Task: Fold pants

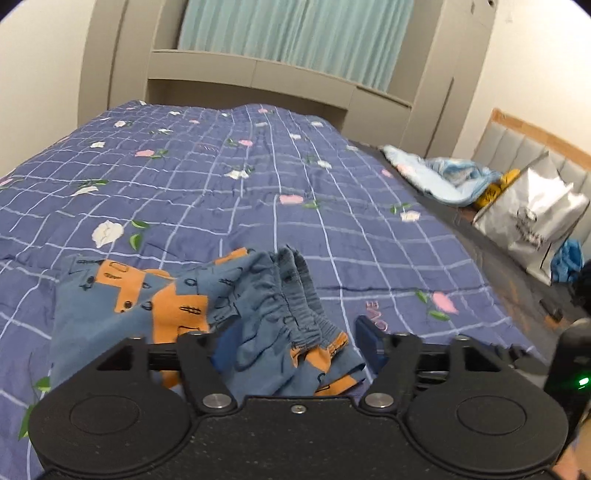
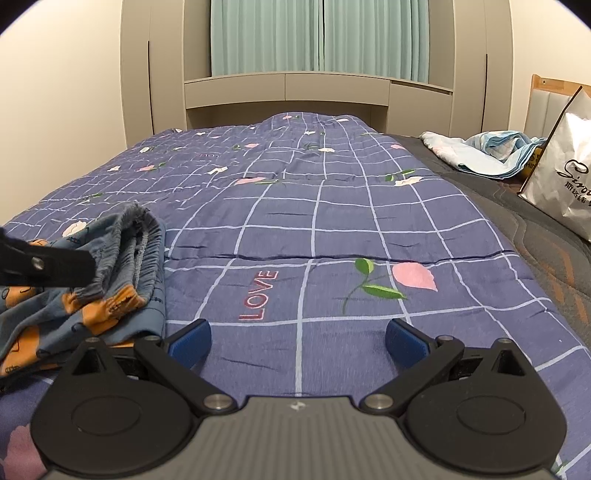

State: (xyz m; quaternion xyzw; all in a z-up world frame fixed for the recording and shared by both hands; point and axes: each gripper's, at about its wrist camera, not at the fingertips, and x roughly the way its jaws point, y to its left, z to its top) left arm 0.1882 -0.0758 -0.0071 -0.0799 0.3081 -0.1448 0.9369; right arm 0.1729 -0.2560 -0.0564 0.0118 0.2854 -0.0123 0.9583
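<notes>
Nearest to us in the left wrist view, our left gripper [image 1: 295,343] has its fingers spread apart, and the bunched elastic waistband of the pants [image 1: 207,314] lies in the gap between them; the blue pad on the right finger stands clear of the cloth, while the left pad is partly hidden behind the fabric, so we cannot tell whether it touches. The pants are blue with orange patches and small dark prints, crumpled in a loose heap on the near part of the quilt [image 1: 332,192], with the gathered waistband toward the right side of the heap and the flatter cloth spreading out to the left. In the right wrist view our right gripper [image 2: 297,341] hovers with its fingers wide apart over bare quilt, nothing between them, just beside the heap, which lies at its left. Past its fingers we read the red word LOVE [image 2: 258,295] on the purple checked quilt, and next to it a printed pink flower [image 2: 413,277]. Farther off, at the right edge of the bed, lies a rumpled light blue cloth [image 2: 480,151], with a white shopping bag [image 2: 565,177] beside it. At the far end we see beige cabinets [image 2: 288,88] and a pale green curtain [image 2: 317,33].
</notes>
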